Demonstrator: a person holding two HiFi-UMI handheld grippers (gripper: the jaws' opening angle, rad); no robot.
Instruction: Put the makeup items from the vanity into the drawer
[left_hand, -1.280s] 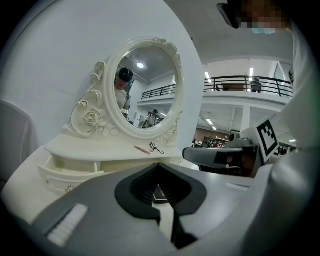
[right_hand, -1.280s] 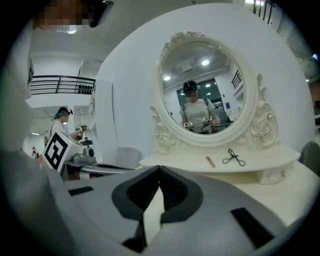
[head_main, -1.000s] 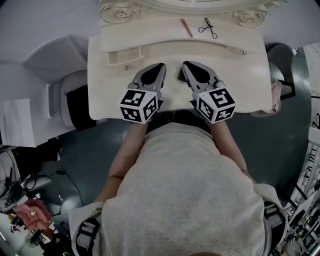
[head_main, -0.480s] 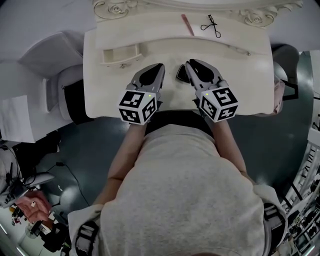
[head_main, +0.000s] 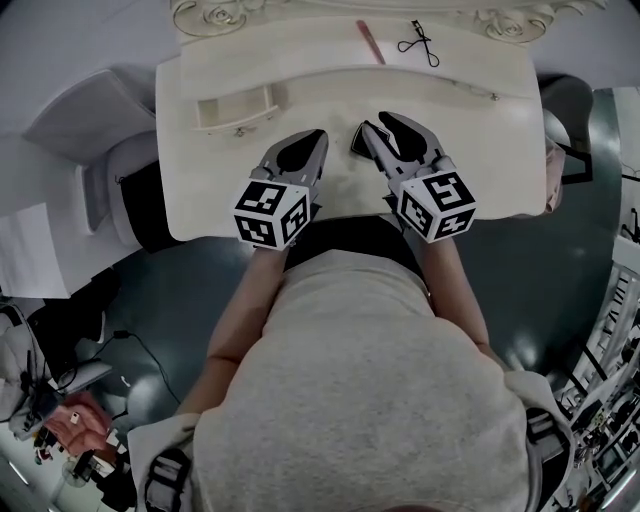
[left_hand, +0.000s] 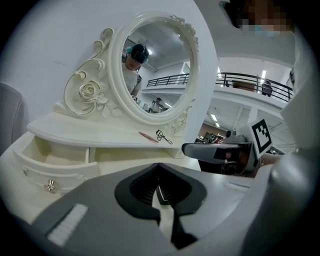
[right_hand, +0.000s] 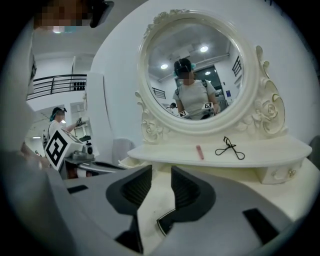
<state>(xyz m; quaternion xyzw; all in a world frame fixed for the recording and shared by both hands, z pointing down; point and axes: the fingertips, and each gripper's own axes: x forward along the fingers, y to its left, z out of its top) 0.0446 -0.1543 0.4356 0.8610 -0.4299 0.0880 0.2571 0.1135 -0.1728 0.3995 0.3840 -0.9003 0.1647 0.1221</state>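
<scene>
A pink stick (head_main: 372, 42) and a black eyelash curler (head_main: 418, 44) lie on the vanity's upper shelf (head_main: 300, 50); both also show in the right gripper view, the stick (right_hand: 199, 151) left of the curler (right_hand: 230, 148). A small dark flat case (head_main: 356, 142) lies on the tabletop between the grippers, and shows under my right jaw (right_hand: 166, 220). My left gripper (head_main: 319, 134) hovers shut and empty, jaw tips meeting (left_hand: 158, 165). My right gripper (head_main: 381, 125) is over the table with its jaws opening and nothing between them (right_hand: 161, 172). The left drawer (head_main: 237, 108) stands pulled out.
The oval mirror (right_hand: 197, 70) with carved roses rises behind the shelf. A second small drawer with knobs (right_hand: 275, 174) sits shut under the shelf's right end. A pale chair (head_main: 75, 120) stands left of the vanity. The person's torso presses against the table's front edge (head_main: 340, 222).
The right gripper's jaws have parted from shut. Both grippers have edged slightly farther over the tabletop; the dark case lies where it was.
</scene>
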